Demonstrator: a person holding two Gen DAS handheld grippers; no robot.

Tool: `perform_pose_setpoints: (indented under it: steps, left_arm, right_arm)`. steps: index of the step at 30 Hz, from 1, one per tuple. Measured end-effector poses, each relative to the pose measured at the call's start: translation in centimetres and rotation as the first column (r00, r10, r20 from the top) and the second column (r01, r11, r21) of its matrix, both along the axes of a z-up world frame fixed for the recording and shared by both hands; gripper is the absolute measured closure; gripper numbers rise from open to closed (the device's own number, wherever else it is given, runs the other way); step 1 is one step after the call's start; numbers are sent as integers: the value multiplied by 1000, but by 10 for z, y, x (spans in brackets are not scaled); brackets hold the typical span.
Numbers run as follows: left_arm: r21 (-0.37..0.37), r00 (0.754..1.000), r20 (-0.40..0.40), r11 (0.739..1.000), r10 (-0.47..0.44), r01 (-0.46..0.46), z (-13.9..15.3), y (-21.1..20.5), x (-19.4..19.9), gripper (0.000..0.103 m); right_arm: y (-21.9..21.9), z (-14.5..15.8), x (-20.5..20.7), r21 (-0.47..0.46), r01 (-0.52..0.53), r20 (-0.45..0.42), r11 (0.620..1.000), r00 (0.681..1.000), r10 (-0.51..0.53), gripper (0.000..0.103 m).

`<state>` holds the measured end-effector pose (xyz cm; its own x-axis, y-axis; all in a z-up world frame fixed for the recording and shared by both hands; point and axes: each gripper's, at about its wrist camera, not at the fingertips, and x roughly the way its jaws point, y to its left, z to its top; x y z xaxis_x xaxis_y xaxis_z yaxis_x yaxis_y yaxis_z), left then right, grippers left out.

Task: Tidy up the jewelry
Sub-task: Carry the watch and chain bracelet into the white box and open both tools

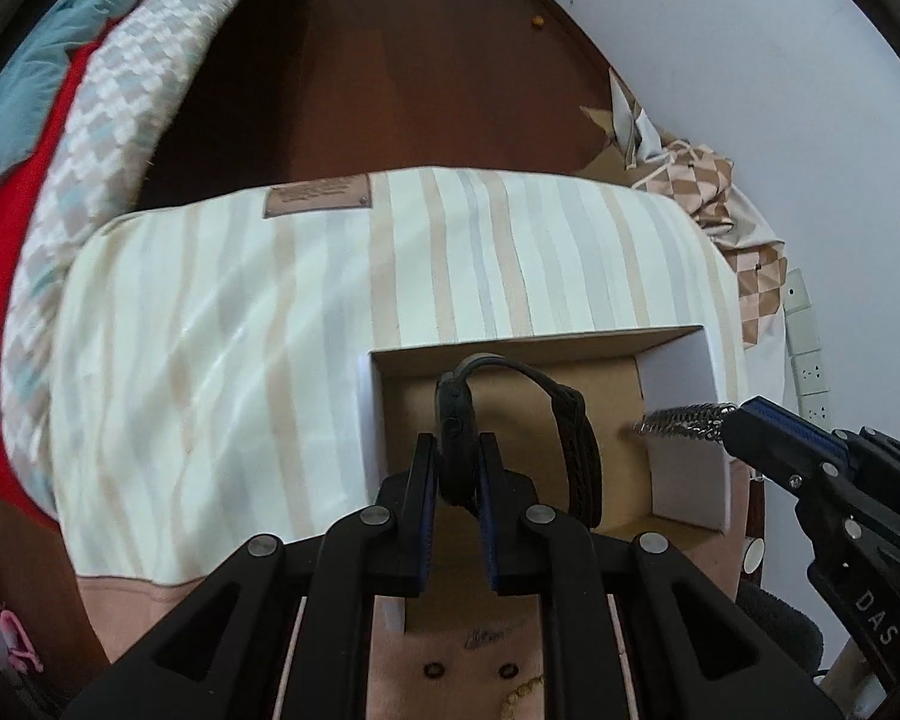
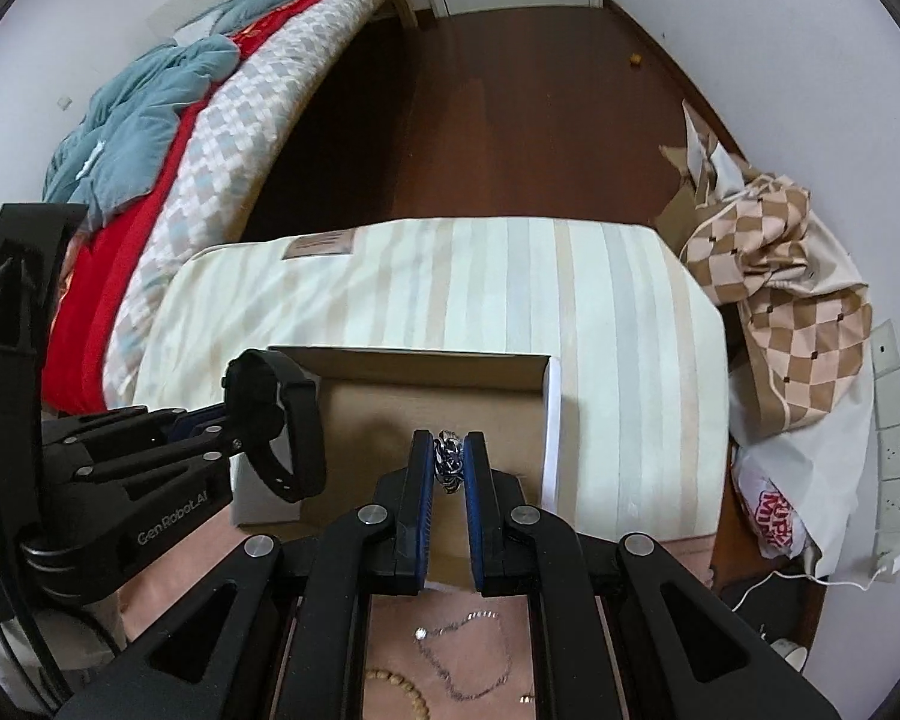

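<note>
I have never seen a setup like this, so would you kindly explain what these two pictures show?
A person holds a two-finger gripper in each hand; a fisheye camera on each looks along its fingers. In the left view, the left gripper is clamped on a black watch. In the right view, the right gripper pinches a silver chain. Both hover over an open cardboard box on a striped cloth. A thin necklace and beads lie nearer, on pink fabric.
</note>
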<state>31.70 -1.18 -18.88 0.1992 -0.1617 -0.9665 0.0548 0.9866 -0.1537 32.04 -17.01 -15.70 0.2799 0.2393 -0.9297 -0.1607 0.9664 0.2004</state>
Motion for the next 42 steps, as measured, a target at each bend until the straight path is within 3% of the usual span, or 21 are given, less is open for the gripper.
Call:
perform_pose_setpoints:
  steps: [7,9,10,11,15,17,18,23,27,33,42]
  left_arm:
    - [-13,999,-22,999,50,-50,0,6,8,84]
    - [-7,998,-4,998,65,-65,8,9,5,57]
    - [-5,997,7,997,72,-72,13,11,3,36]
    - [-5,997,26,997,78,-78,19,12,0,28]
    - [33,993,85,996,84,-87,38,17,-10,27]
    - [74,989,123,992,88,-98,44,19,-18,7]
    - [95,985,146,990,90,-104,47,20,-24,2]
    - [154,975,198,979,102,-134,48,27,-48,0]
    - [195,970,224,970,99,-144,45,29,-65,0]
    - [216,966,234,963,107,-159,47,29,-82,0]
    - [218,950,293,959,111,-179,73,27,-107,0]
  right_arm:
    - [-6,-13,13,57,-1,-68,998,998,4,91]
    - [-7,-13,12,52,4,-76,999,997,0,86]
    - [-7,-12,11,45,4,-79,999,997,-1,78]
    - [-7,-11,9,37,7,-78,999,997,-4,69]
    - [-9,-5,-3,-7,8,-60,1000,998,-9,51]
    - [-10,-4,-12,-48,14,-48,999,999,-17,26]
    - [-10,-3,-17,-76,18,-37,997,999,-21,20]
    - [-9,-8,-34,-152,42,-11,987,999,-45,1]
    - [-2,-11,-48,-219,46,40,975,998,-38,1]
    - [5,-3,-61,-244,56,77,968,996,-38,1]
    - [2,24,-80,-222,89,123,971,990,-62,1]
